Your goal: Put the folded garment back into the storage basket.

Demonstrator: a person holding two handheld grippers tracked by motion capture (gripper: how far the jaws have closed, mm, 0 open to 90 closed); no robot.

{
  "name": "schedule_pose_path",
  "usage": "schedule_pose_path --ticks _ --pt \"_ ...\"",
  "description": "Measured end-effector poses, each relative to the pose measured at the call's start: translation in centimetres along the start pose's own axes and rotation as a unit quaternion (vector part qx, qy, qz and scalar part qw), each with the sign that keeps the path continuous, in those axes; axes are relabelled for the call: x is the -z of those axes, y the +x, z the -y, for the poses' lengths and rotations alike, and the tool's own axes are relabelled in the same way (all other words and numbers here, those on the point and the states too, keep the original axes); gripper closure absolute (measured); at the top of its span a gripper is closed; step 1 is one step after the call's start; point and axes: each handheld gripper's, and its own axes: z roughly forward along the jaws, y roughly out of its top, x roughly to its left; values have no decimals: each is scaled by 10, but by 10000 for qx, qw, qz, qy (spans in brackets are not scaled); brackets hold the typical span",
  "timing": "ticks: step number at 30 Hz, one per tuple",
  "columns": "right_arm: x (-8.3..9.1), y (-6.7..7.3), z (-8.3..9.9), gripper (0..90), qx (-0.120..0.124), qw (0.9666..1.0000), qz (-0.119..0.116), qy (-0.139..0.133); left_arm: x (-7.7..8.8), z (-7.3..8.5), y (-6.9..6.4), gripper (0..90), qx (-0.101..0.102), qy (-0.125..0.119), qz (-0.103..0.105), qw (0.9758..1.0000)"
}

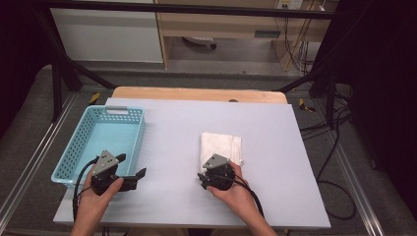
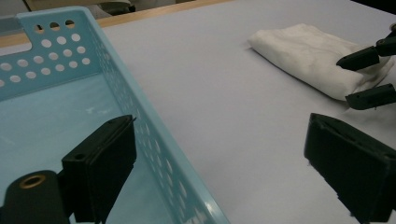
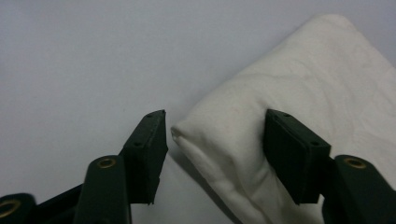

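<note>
The folded white cloth [image 1: 221, 146] lay near the middle of the pale surface [image 1: 275, 162], its long axis running from 6 toward 12 o'clock in the high view, the near end closest to the person. The right gripper [image 1: 212, 178] sat right at that near end. In the right gripper view, the cloth [image 3: 299, 93] reached up toward 1 o'clock from the jaws, and its rounded corner sat between them: one jaw stood on the bare surface just beside the fold, the other rested on top of the cloth. The jaws were parted and not yet pinched on the fabric. The coming move likely turned on that straddle, since closing them would catch the corner fold.

The right hand [image 1: 237, 192] was plainly the nearer one. The left gripper [image 1: 129, 173] lay well apart at about 9 o'clock from the cloth, its jaws spread wide and holding nothing. In the left gripper view, one of its jaws hung over the rim of the blue basket [image 2: 154, 140] and the other over the bare surface, with the cloth [image 2: 317, 60] off toward 2 o'clock.

The perforated basket [image 1: 83, 135] stood at the left edge of the surface, long side running front to back, and nothing lay inside it.
</note>
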Motion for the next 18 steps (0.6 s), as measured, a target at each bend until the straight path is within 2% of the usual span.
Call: schedule_pose_path --ticks 5,6,8,9,18 --pt "1 -3 0 514 -41 10000 43 -6 0 0 0 91 -8 2 -8 10000" --pt "2 -5 0 556 -20 10000 26 -19 0 0 0 92 2 4 6 10000" --pt "3 -6 1 575 -31 10000 8 -36 0 0 -1 92 -17 -6 0 10000" --pt "4 -9 1 606 -139 9999 -78 -55 0 0 -1 92 -22 -3 2 10000" --pt "7 -15 1 660 -418 9987 -254 -151 0 0 0 93 -10 -8 -8 10000"
